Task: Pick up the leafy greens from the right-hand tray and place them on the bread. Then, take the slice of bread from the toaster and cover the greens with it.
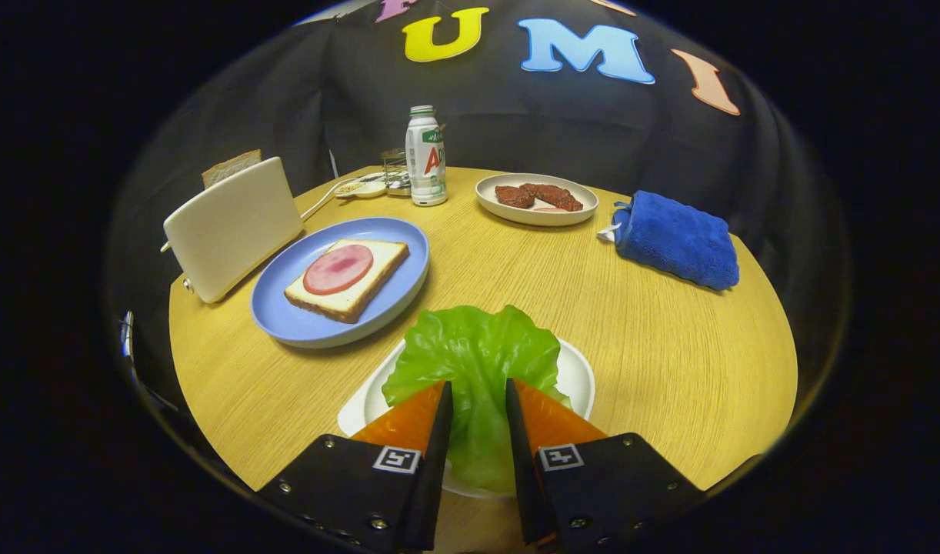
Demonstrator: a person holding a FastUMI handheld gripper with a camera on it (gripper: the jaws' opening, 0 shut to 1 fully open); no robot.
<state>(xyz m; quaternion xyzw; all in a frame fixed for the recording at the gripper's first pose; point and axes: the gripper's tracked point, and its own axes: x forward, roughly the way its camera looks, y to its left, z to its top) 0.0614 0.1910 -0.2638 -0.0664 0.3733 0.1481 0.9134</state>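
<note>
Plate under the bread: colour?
Light blue plate, seen in the gripper view.

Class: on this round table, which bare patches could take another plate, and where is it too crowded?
Free: the wood between the blue plate, meat plate and blue cloth, and the stretch from the lettuce plate to that cloth. Crowded: the far side by the toaster, bottle and small dish. The gripper is open, fingers straddling the lettuce.

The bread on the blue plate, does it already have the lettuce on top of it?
No, the bread carries just a round pink meat slice, while the lettuce lies on its white tray between the open tongs.
</note>
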